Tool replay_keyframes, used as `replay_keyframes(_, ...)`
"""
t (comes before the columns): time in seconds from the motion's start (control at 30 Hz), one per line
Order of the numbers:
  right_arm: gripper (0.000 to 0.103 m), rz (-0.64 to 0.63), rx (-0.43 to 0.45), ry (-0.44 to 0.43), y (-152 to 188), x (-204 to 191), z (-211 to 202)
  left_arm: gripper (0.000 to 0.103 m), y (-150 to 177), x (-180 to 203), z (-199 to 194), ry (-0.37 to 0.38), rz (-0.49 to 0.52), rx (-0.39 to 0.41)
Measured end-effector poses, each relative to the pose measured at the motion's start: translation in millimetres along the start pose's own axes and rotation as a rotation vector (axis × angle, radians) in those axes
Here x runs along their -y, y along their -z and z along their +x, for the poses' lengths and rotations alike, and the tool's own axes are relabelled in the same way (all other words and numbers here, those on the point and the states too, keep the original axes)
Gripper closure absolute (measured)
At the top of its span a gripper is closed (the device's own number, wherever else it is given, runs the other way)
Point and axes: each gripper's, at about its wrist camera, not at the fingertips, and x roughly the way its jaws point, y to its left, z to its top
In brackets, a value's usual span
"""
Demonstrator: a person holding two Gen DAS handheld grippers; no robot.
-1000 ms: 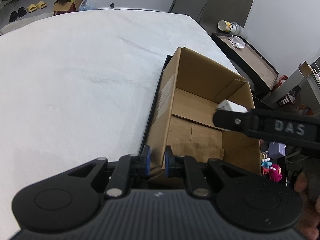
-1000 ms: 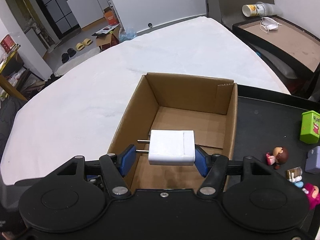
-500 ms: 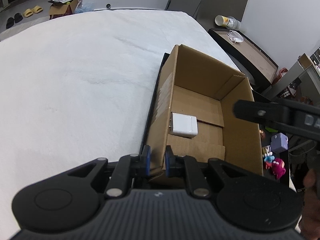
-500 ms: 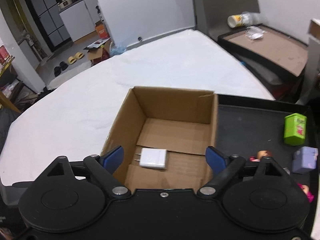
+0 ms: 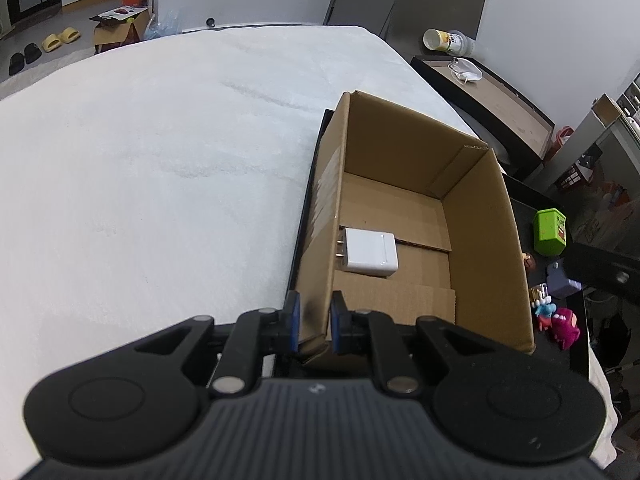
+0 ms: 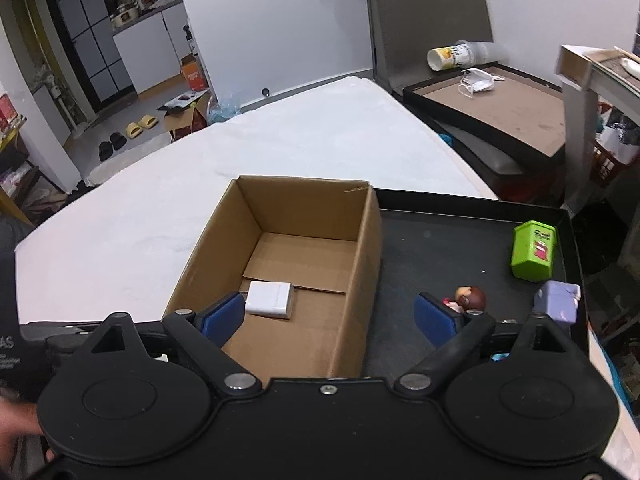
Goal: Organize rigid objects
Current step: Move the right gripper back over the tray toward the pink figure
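Since a second ago the white charger [image 6: 269,300] has left the right gripper [image 6: 330,314]: it was clamped between the blue pads then, and it now lies flat on the floor of the cardboard box [image 6: 362,264], prongs toward the box's left wall. The right fingers [image 6: 224,314] have just been opening and now stand spread wide with nothing between them, hanging above the box's near end, one pad over the box and the other over the black tray [image 6: 460,240]. The left gripper [image 5: 313,322] has kept its place, its fingers [image 5: 292,320] clenched on the near corner of the box's left wall, which is creased where they pinch it.

In the left wrist view the charger [image 5: 370,251] lies just beside that wall. The box stands at the left end of the tray, which rests on a white bed [image 5: 140,168]. To the right of the box, on the tray, stand a green block [image 6: 534,256], a lilac block [image 6: 558,306] and a small brown-haired figure [image 6: 470,298]; further small toys [image 5: 560,322] sit nearer the tray's front edge.
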Motion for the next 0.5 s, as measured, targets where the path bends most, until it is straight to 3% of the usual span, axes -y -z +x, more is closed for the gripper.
replay_keyframes(0.5,0.011,0.069,0.029,0.035,16,55,-33,0.09,0,4,2,-0.029,0.021,0.002)
